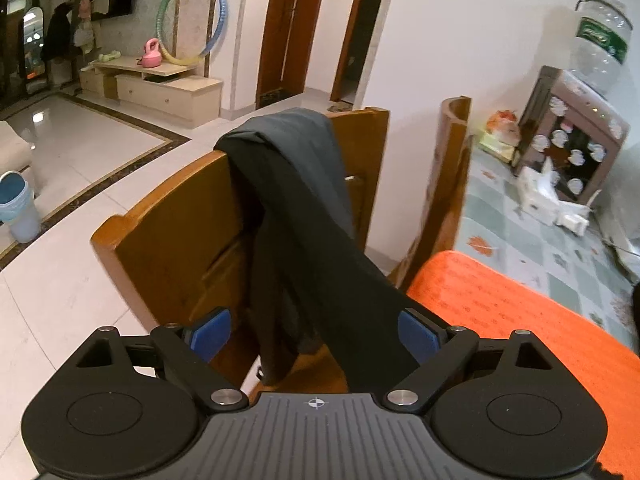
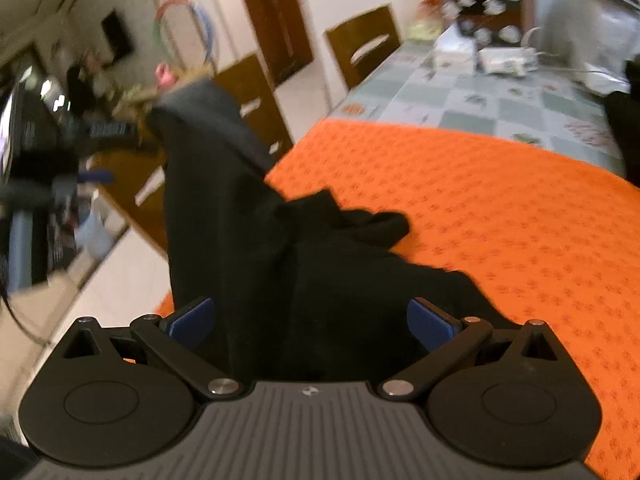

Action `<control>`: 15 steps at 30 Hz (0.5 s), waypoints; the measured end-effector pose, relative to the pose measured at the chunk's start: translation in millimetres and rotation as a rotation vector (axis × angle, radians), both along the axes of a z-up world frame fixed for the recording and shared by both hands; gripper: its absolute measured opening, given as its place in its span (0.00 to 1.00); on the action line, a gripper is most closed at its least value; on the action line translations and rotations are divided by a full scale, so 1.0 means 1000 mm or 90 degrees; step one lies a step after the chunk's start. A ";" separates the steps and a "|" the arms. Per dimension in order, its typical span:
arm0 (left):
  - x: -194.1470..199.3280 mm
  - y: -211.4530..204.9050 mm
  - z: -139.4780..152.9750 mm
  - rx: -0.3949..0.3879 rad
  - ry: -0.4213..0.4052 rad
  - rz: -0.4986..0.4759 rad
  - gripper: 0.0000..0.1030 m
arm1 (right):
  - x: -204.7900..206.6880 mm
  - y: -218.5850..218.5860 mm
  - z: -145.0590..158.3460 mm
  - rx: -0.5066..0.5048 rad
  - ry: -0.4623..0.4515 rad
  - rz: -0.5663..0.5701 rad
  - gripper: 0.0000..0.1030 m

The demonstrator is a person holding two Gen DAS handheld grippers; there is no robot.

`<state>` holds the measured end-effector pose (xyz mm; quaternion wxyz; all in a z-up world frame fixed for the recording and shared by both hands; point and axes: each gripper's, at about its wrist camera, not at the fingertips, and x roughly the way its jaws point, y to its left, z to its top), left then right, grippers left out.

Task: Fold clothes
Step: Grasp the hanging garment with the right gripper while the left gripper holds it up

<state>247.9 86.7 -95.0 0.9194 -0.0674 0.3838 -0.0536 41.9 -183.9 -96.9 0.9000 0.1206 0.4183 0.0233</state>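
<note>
Garment (image 1: 296, 216): a dark, long piece of clothing, draped over the top rail of a wooden chair (image 1: 168, 232) and running from there down toward the near edge of the orange cloth (image 1: 500, 304) that covers this end of the table (image 1: 532, 240). Long axis in the left wrist view runs from the chair rail at upper centre down to between the fingers, so the fabric lies straight ahead of and under the left gripper (image 1: 316, 334). Its jaws stand wide, blue pads clear on both sides; the cloth passes between them, close to or touching the right-hand pad, but is not pinched. Right wrist view is motion-blurred: the same garment (image 2: 256, 240) rises to a bunched peak at upper left and spills a crumpled end onto the orange cloth (image 2: 480, 208) ahead. The right gripper (image 2: 312, 320) is also spread wide, dark fabric filling the gap between its pads with no clamping visible. Judgement: both grippers sit over the lower, table-side part of the garment, the left one nearer the stretch that climbs to the chair, the right one nearer the loose end on the table. The coming grasp turns on closing across the strip's width, then drawing it off the rail along its length onto the orange cloth.
</note>
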 end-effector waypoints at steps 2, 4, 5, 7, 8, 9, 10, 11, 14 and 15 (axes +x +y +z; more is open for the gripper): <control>0.014 0.000 -0.005 0.011 0.000 0.007 0.89 | 0.014 0.010 -0.014 -0.022 0.029 0.015 1.00; 0.026 0.001 -0.011 0.029 -0.005 0.018 0.89 | 0.024 0.018 -0.026 -0.049 0.057 0.032 1.00; 0.034 0.000 -0.014 0.036 -0.005 0.024 0.89 | 0.029 0.022 -0.031 -0.065 0.068 0.039 1.00; 0.049 0.000 -0.020 0.048 -0.003 0.035 0.89 | 0.032 0.025 -0.038 -0.078 0.078 0.050 1.00; 0.057 0.000 -0.022 0.052 -0.002 0.041 0.89 | 0.033 0.026 -0.039 -0.078 0.080 0.051 1.00; 0.065 0.000 -0.025 0.056 -0.002 0.047 0.90 | 0.034 0.025 -0.041 -0.076 0.083 0.050 1.00; 0.072 -0.001 -0.028 0.061 -0.002 0.052 0.90 | 0.036 0.023 -0.042 -0.074 0.086 0.048 1.00; 0.079 -0.001 -0.031 0.067 -0.003 0.057 0.90 | 0.037 0.022 -0.044 -0.071 0.089 0.046 1.00; 0.099 -0.007 -0.039 0.081 0.001 0.070 0.90 | 0.039 0.020 -0.049 -0.068 0.095 0.041 1.00; 0.105 -0.009 -0.042 0.086 0.002 0.074 0.90 | 0.039 0.020 -0.050 -0.069 0.096 0.042 1.00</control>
